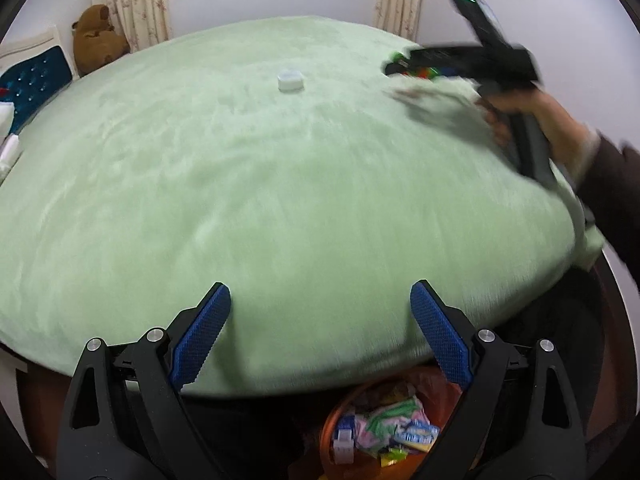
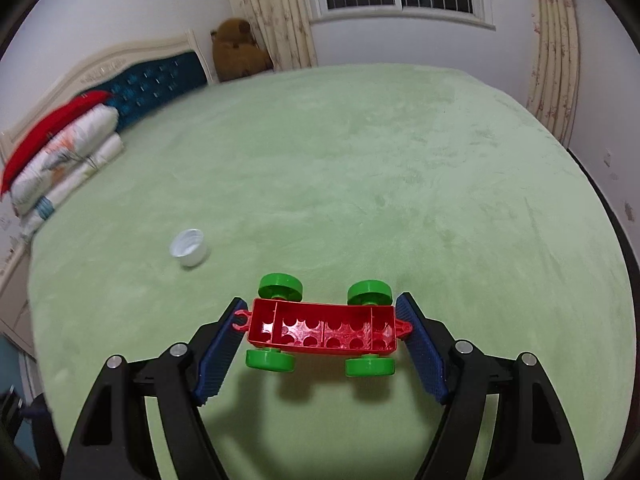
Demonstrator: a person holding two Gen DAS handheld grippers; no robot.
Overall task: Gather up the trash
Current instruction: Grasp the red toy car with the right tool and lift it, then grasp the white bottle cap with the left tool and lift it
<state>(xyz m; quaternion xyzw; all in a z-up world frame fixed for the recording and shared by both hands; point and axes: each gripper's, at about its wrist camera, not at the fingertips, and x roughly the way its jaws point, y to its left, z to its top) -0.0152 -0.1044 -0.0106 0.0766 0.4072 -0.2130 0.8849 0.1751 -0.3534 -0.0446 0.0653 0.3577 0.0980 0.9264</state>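
Since the red toy wagon base (image 2: 324,330) is light, stiff plastic, my right gripper (image 2: 322,344) pinches its ends above the green blanket (image 2: 400,180); left gripper (image 1: 320,334) gapes empty.

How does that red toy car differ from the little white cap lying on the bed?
The red toy car is long, with green wheels, and upside down; the white cap is small, round and plain. The car is clamped end to end in the right tool above the green blanket; the cap rests on the blanket, untouched. Both look like plastic.
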